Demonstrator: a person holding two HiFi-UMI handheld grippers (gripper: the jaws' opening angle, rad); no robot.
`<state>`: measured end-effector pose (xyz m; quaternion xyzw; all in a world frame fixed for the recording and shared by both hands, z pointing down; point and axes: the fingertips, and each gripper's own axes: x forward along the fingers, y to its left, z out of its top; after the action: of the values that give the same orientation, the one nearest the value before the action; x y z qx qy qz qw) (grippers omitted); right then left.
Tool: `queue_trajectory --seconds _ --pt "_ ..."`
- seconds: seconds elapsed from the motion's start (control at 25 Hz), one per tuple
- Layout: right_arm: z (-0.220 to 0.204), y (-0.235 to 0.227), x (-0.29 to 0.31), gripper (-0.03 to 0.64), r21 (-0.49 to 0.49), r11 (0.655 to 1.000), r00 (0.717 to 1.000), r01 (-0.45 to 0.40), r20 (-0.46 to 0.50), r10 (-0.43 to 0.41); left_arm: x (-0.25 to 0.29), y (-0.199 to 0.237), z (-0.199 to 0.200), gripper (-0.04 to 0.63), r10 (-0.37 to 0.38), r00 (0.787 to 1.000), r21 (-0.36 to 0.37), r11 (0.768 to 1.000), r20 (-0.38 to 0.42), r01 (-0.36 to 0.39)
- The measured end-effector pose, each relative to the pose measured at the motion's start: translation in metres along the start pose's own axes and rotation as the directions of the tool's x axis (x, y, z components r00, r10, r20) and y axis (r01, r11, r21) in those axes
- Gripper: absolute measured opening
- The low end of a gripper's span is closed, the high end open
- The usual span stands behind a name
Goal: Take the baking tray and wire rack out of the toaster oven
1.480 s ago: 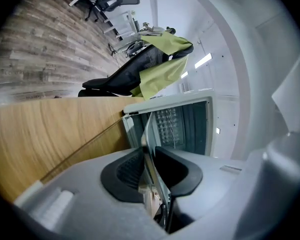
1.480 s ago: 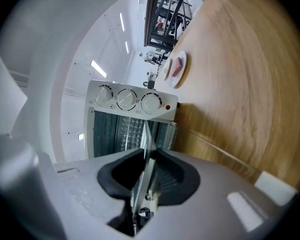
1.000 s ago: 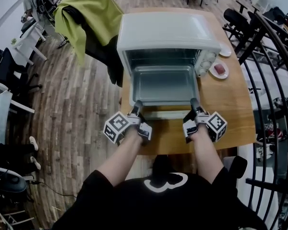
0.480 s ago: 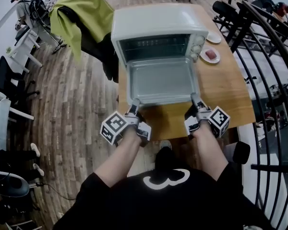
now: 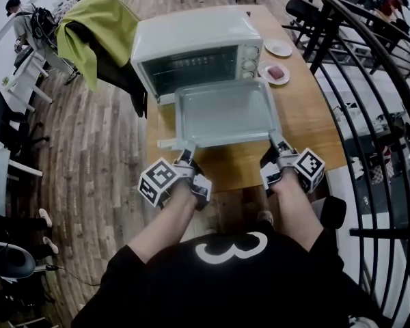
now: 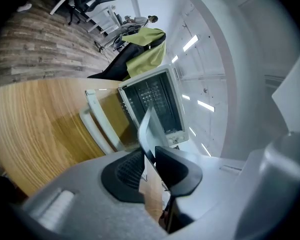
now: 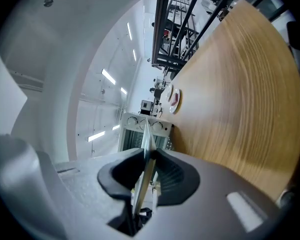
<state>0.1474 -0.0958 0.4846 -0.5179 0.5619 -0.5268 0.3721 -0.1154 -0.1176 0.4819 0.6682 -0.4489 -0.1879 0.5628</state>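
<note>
The grey baking tray (image 5: 225,111) hangs level over the wooden table (image 5: 314,125), fully outside the white toaster oven (image 5: 191,43). My left gripper (image 5: 186,150) is shut on the tray's near left corner, and my right gripper (image 5: 276,143) is shut on its near right corner. In the left gripper view the tray's rim (image 6: 146,126) runs between the pads of the left gripper (image 6: 149,160). The right gripper (image 7: 149,165) clamps the thin rim (image 7: 147,141) the same way. The oven's door (image 5: 166,142) lies open under the tray. Dark rack bars show in the cavity (image 6: 152,101).
A small plate with a red piece (image 5: 274,72) and a bare plate (image 5: 278,48) lie right of the oven. A chair draped in green cloth (image 5: 96,22) stands at the table's left. A black railing (image 5: 369,80) runs along the right. The table's near edge is just below the grippers.
Both grippers have drawn back toward me with the tray. It has slid from half inside the oven to fully out, a little above the open door.
</note>
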Motion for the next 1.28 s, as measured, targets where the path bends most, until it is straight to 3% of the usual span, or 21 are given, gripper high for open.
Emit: queue_trajectory --seconds 0.64,1.04,1.28 --pt "0.220 -0.059 -0.037 0.080 -0.041 0.998 0.998 0.057 -0.032 -0.059 0.126 -0.068 -0.181 0.075 0.022 1.000 -0.039 0.999 0.007 -0.022" --pt "0.252 -0.119 -0.039 0.087 -0.028 0.987 0.985 0.156 -0.074 -0.158 0.167 -0.052 -0.219 0.077 0.081 0.997 -0.001 0.997 -0.013 -0.081" --pt "0.256 -0.140 -0.028 0.091 -0.056 0.980 0.973 0.191 -0.117 -0.197 0.179 -0.031 -0.229 0.077 0.132 0.991 -0.038 0.991 -0.006 -0.132"
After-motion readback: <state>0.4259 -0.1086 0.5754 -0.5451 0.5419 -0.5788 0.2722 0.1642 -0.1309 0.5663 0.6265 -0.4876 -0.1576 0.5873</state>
